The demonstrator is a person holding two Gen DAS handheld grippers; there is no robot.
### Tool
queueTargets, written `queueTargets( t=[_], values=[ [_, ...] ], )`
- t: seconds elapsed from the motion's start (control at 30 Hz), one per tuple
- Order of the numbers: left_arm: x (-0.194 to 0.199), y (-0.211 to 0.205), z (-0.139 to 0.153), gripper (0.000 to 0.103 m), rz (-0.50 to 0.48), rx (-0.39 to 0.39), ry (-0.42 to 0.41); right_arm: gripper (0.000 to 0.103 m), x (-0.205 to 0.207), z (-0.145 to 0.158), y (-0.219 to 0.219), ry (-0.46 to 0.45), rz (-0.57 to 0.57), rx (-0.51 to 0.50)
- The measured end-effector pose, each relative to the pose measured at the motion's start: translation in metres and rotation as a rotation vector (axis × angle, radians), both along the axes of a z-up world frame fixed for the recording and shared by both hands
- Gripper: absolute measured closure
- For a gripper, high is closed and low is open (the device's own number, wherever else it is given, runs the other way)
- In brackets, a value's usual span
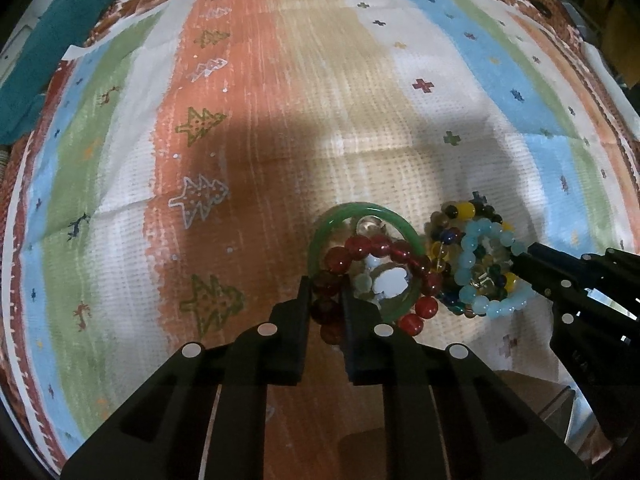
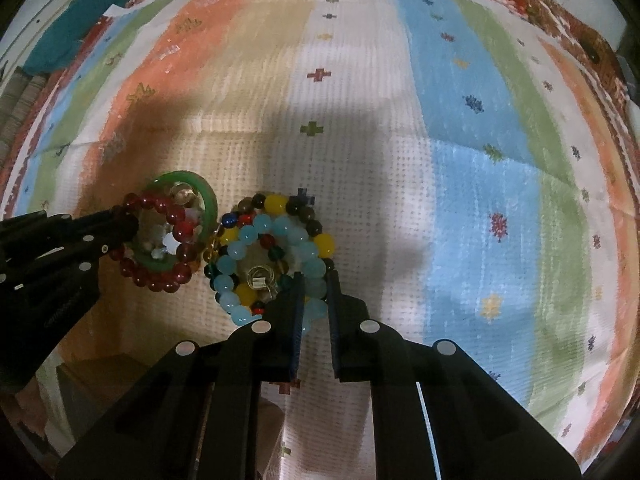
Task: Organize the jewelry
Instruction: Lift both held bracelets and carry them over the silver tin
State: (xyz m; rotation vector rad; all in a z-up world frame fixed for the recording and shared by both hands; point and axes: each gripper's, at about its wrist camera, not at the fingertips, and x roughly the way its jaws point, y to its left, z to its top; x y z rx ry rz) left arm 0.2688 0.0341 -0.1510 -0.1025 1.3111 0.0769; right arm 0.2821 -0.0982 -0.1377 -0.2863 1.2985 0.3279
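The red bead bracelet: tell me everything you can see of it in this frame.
The red bead bracelet is a loop of round, glossy, translucent dark-red beads, glass-like in look. It overlaps the green bangle and lies above the striped cloth. The left gripper is closed on its near side, beads between the fingers. Its far side lies close to the multicolored bead pile; contact is unclear.

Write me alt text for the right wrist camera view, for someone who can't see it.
The right gripper is closed on a light blue bead bracelet lying in a pile with a multicoloured bead bracelet on a striped, patterned cloth. To the left, the left gripper grips a dark red bead bracelet that overlaps a green bangle.
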Motion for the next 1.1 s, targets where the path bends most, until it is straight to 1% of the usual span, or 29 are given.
queueTargets(
  t=[0.3,0.47,0.7,0.93,1.1],
  values=[
    [-0.01,0.004,0.019,0.09,0.01,-0.026,-0.039,0.091,-0.006,0.016,-0.001,-0.037,0.027,0.022],
    [-0.013,0.006,0.024,0.09,0.015,-0.028,-0.049,0.091,-0.009,0.027,0.001,-0.058,0.037,0.046],
    [-0.02,0.005,0.04,0.09,0.017,-0.047,-0.084,0.091,-0.014,0.039,0.0,-0.091,0.048,0.077],
    [-0.03,0.003,0.056,0.09,0.027,-0.043,-0.121,0.091,-0.023,0.055,-0.001,-0.125,0.056,0.115],
    [-0.036,0.003,0.063,0.09,0.03,-0.036,-0.136,0.091,-0.028,0.061,-0.002,-0.14,0.058,0.129]
  ],
)
